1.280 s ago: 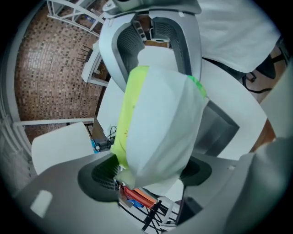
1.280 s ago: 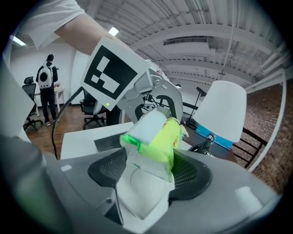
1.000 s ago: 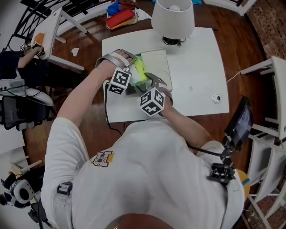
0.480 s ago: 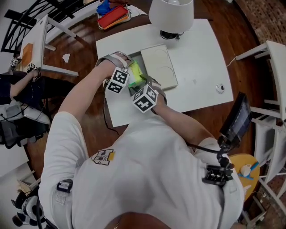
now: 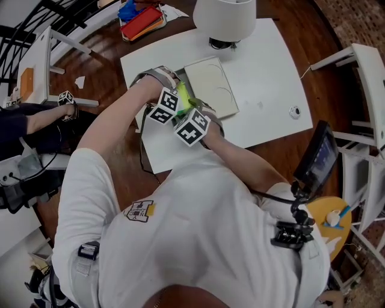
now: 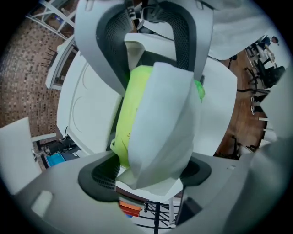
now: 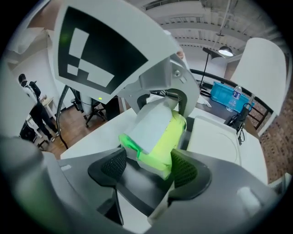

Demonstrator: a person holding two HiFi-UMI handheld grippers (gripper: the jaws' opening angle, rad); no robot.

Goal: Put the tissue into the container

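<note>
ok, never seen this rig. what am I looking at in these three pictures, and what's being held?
There is no robot here. A person holds a two-jaw tool in each hand: the left tool and the right tool. The head view comes from a camera on the person's head, looking steeply down. The checkered marker cubes seen there are part of the tools. The other two pictures come from a camera riding on each tool, looking along its jaws. On the white table stand a lamp and a flat white box. Both tools grip one green tissue pack from opposite ends, and a white tissue lies against it.
</note>
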